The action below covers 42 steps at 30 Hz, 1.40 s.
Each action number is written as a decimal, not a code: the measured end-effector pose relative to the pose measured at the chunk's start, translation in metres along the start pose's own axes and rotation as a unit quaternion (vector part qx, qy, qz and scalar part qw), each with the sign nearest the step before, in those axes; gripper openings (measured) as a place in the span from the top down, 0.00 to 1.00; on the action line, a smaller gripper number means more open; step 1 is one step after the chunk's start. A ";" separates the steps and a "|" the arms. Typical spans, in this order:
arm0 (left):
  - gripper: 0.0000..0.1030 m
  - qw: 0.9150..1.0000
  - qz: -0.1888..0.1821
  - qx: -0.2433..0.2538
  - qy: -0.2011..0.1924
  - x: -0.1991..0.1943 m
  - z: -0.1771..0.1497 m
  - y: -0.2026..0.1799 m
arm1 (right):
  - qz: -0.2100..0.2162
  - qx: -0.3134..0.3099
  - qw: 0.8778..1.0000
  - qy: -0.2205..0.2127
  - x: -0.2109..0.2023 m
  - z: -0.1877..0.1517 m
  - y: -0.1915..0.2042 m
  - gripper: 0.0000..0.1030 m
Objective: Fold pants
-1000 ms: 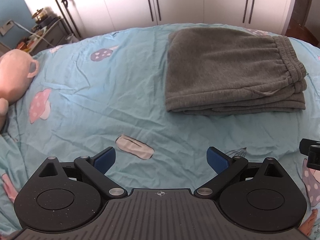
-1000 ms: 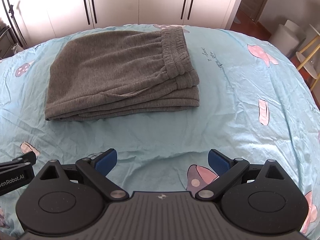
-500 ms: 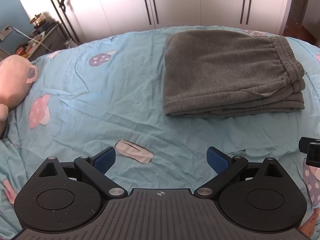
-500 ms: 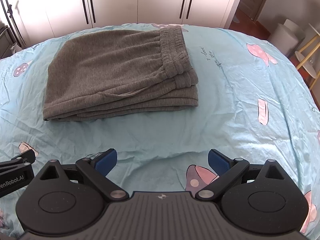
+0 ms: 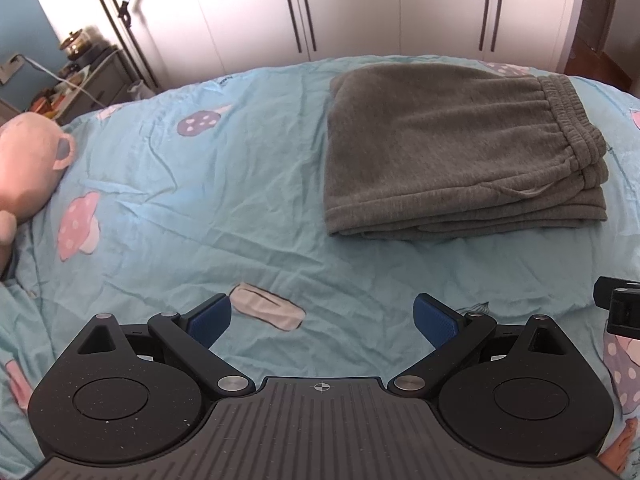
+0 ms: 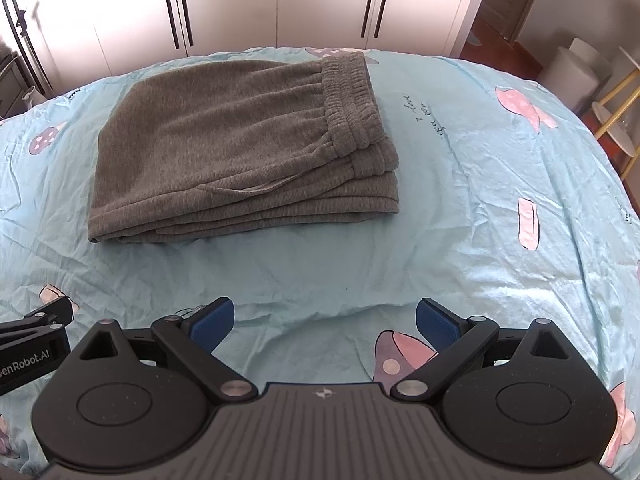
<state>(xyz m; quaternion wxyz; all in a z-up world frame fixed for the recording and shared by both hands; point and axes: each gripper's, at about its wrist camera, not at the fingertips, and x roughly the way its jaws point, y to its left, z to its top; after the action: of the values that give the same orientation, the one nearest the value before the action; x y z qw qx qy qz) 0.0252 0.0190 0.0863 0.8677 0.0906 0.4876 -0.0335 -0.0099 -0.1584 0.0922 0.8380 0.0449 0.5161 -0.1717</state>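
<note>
Grey fleece pants (image 5: 452, 148) lie folded into a thick rectangular stack on the light-blue bedsheet (image 5: 200, 208), with the elastic waistband on the right. In the right wrist view the pants (image 6: 240, 152) sit ahead and slightly left. My left gripper (image 5: 322, 316) is open with nothing between its blue pads, well short of the stack and to its left. My right gripper (image 6: 325, 320) is open too, empty, hovering over bare sheet in front of the stack. Each gripper's edge shows in the other's view.
A pink plush toy (image 5: 24, 168) lies at the bed's left edge. White wardrobe doors (image 6: 280, 4) stand behind the bed. A cluttered bedside cabinet (image 5: 80, 80) is at the far left; a stool with yellow legs (image 6: 612, 116) and a white bin (image 6: 576, 68) stand to the right.
Both grippers have drawn back and risen slightly from the folded pants, which now sit a little farther off. The pants have not moved. Both grippers stay open.
</note>
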 end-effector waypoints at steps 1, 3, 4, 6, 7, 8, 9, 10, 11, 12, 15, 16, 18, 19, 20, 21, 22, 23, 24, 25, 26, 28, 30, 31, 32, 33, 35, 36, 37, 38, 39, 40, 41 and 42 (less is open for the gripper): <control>0.02 1.000 -0.001 0.000 0.000 0.000 0.000 0.000 | 0.000 0.000 1.000 0.000 0.000 0.000 0.000 0.05; 0.02 1.000 -0.001 0.001 0.001 0.000 0.000 0.000 | 0.001 -0.001 1.000 0.000 -0.001 0.000 0.001 0.05; 0.02 1.000 -0.001 0.001 0.001 0.000 0.000 0.000 | 0.001 -0.002 1.000 0.000 -0.001 0.000 0.001 0.05; 0.02 1.000 -0.002 0.001 0.000 0.000 0.000 0.000 | 0.001 -0.004 1.000 0.000 -0.001 0.000 0.001 0.05; 0.02 1.000 -0.002 0.002 0.000 0.000 0.000 0.000 | 0.000 -0.005 1.000 0.000 -0.001 0.000 0.001 0.05; 0.02 1.000 -0.002 0.002 0.001 0.000 0.000 0.000 | 0.001 -0.005 1.000 0.000 -0.001 0.000 0.001 0.05; 0.02 1.000 -0.002 0.002 0.000 0.000 0.000 0.000 | 0.001 -0.005 1.000 0.001 -0.001 0.000 0.002 0.05; 0.02 1.000 -0.003 0.002 0.000 0.000 0.000 0.000 | 0.001 -0.005 1.000 0.001 0.000 0.000 0.001 0.05; 0.02 1.000 -0.002 0.002 0.001 0.000 0.000 0.000 | 0.001 -0.005 1.000 0.001 0.000 0.000 0.001 0.05; 0.02 1.000 -0.003 0.002 0.001 0.000 0.000 0.000 | 0.000 -0.004 1.000 0.002 0.000 0.000 0.001 0.05; 0.02 1.000 -0.005 0.002 0.001 0.001 0.000 -0.001 | -0.001 -0.003 1.000 0.003 0.001 0.000 0.001 0.05; 0.02 1.000 -0.005 0.002 0.002 0.001 0.000 -0.001 | -0.001 -0.004 1.000 0.004 0.001 0.000 0.001 0.05; 0.02 1.000 -0.004 0.002 0.003 0.002 0.000 -0.001 | 0.000 -0.004 1.000 0.004 0.002 0.000 0.001 0.05; 0.02 1.000 -0.005 0.002 0.004 0.002 0.000 -0.001 | 0.000 -0.004 1.000 0.003 0.002 0.000 0.001 0.05; 0.02 1.000 -0.005 0.002 0.003 0.001 0.000 -0.001 | -0.001 -0.004 1.000 0.003 0.002 0.000 0.001 0.05; 0.02 1.000 -0.006 0.002 0.003 0.001 0.000 -0.001 | -0.001 -0.005 1.000 0.002 0.002 0.000 0.002 0.05; 0.02 1.000 -0.006 0.002 0.003 0.001 0.000 -0.001 | 0.000 -0.005 1.000 0.002 0.002 0.000 0.002 0.05; 0.02 1.000 -0.005 0.002 0.003 0.001 0.000 -0.001 | 0.000 -0.005 1.000 0.003 0.002 0.000 0.002 0.05; 0.02 1.000 -0.005 0.003 0.004 0.001 0.000 -0.001 | 0.000 -0.005 1.000 0.003 0.002 -0.001 0.002 0.05; 0.02 1.000 -0.005 0.003 0.004 0.002 0.000 -0.001 | 0.000 -0.005 1.000 0.004 0.002 -0.001 0.001 0.05; 0.02 1.000 -0.004 0.002 0.004 0.002 0.000 -0.001 | -0.001 -0.005 1.000 0.005 0.003 -0.001 0.001 0.05; 0.02 1.000 -0.005 0.003 0.005 0.002 0.000 -0.001 | -0.001 -0.004 1.000 0.005 0.003 0.000 0.001 0.05; 0.02 1.000 -0.004 0.004 0.005 0.002 0.000 -0.001 | 0.000 -0.004 1.000 0.006 0.003 0.000 0.001 0.05; 0.02 1.000 -0.004 0.003 0.005 0.002 0.000 -0.001 | 0.000 -0.004 1.000 0.005 0.003 0.000 0.001 0.05; 0.02 1.000 -0.004 0.004 0.006 0.002 0.000 -0.001 | -0.001 -0.005 1.000 0.005 0.003 0.000 0.001 0.05; 0.02 1.000 -0.004 0.004 0.006 0.002 0.000 -0.001 | 0.000 -0.006 1.000 0.005 0.003 0.000 0.002 0.05; 0.02 1.000 -0.006 0.004 0.007 0.003 0.000 0.000 | 0.000 -0.005 1.000 0.006 0.003 0.000 0.002 0.05; 0.02 1.000 -0.006 0.004 0.008 0.003 0.000 0.000 | 0.000 -0.005 1.000 0.006 0.003 0.000 0.002 0.05; 0.02 1.000 -0.006 0.004 0.008 0.004 0.000 0.000 | 0.000 -0.005 1.000 0.006 0.003 0.000 0.002 0.05; 0.02 1.000 -0.005 0.005 0.008 0.004 0.000 0.000 | -0.001 -0.005 1.000 0.006 0.003 0.000 0.002 0.05; 0.02 1.000 -0.005 0.004 0.008 0.004 0.000 0.000 | -0.001 -0.005 1.000 0.006 0.003 0.000 0.002 0.05; 0.02 1.000 -0.004 0.004 0.008 0.004 0.000 -0.001 | 0.000 -0.004 1.000 0.007 0.003 0.000 0.002 0.05; 0.02 1.000 -0.005 0.005 0.008 0.004 0.000 -0.001 | 0.000 -0.005 1.000 0.007 0.003 0.000 0.001 0.05; 0.02 1.000 -0.005 0.005 0.008 0.004 0.000 -0.001 | -0.001 -0.005 1.000 0.007 0.003 0.000 0.001 0.05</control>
<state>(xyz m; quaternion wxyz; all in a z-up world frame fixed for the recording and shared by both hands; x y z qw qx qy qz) 0.0272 0.0186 0.0830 0.8629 0.0926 0.4952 -0.0394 -0.0085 -0.1577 0.0890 0.8346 0.0416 0.5225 -0.1693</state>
